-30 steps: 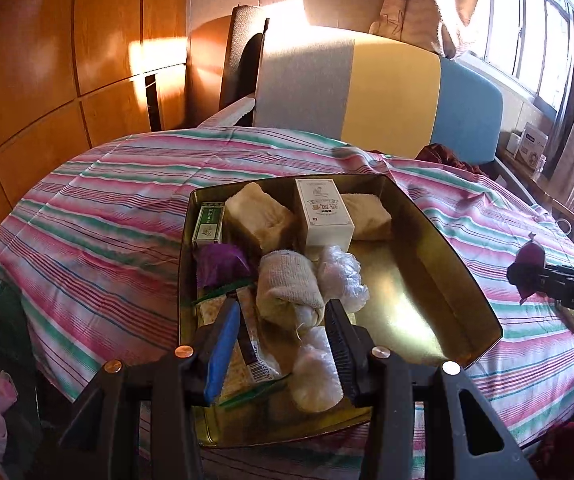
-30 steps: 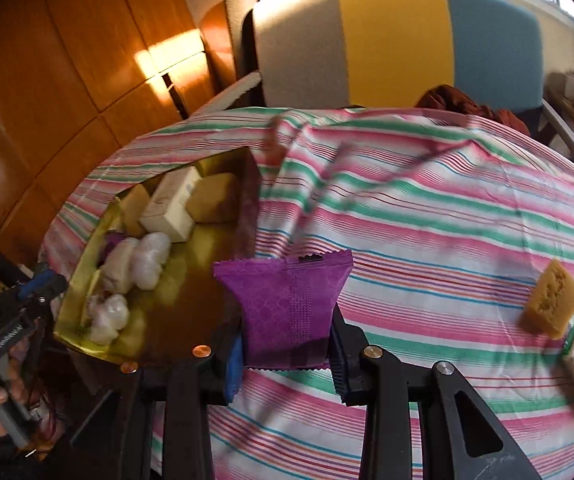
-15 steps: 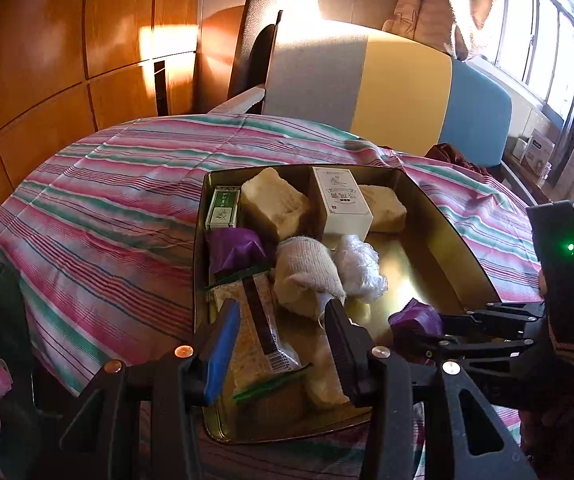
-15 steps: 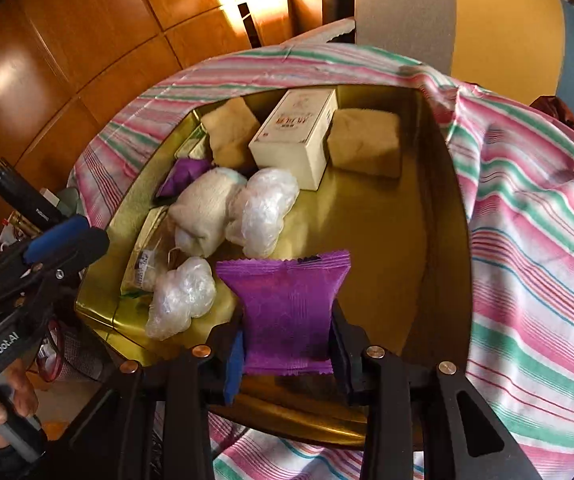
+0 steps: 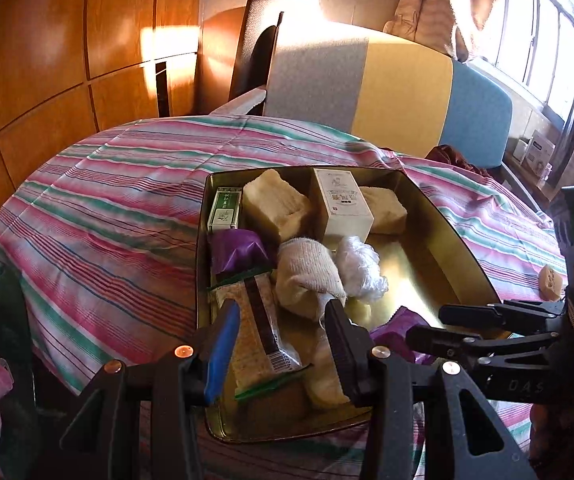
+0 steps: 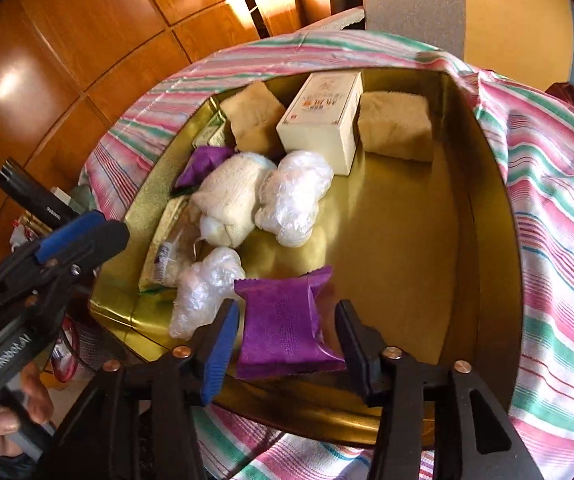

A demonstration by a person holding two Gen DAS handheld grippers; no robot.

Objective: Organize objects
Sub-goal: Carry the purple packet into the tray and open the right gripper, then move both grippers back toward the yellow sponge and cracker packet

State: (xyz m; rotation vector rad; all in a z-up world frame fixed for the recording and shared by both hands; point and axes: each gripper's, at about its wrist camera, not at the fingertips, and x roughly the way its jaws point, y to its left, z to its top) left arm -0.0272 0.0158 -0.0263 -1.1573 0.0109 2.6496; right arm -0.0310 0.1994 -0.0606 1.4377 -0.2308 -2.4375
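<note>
A gold metal tray point(image 6: 483, 216) on the striped tablecloth holds a cream box point(image 6: 321, 120), tan sponges, a rolled white cloth point(image 6: 227, 196), plastic-wrapped bundles and a purple packet. My right gripper point(image 6: 283, 340) is open over the tray's near edge. A second purple packet point(image 6: 283, 328) lies on the tray floor between its fingers, apart from both. My left gripper point(image 5: 279, 344) is open and empty above the tray's near left corner, over a cracker packet point(image 5: 259, 320). The right gripper also shows in the left wrist view point(image 5: 435, 324).
A tan sponge piece point(image 5: 549, 282) lies on the tablecloth point(image 5: 107, 216) right of the tray. A grey, yellow and blue chair back point(image 5: 387, 84) stands behind the table. Wood-panelled wall is at the left. Clutter sits beyond the table's left edge.
My right gripper carried the purple packet from over the tablecloth into the tray, lowered it, then opened and let it go. My left gripper stayed open near the tray's front.
</note>
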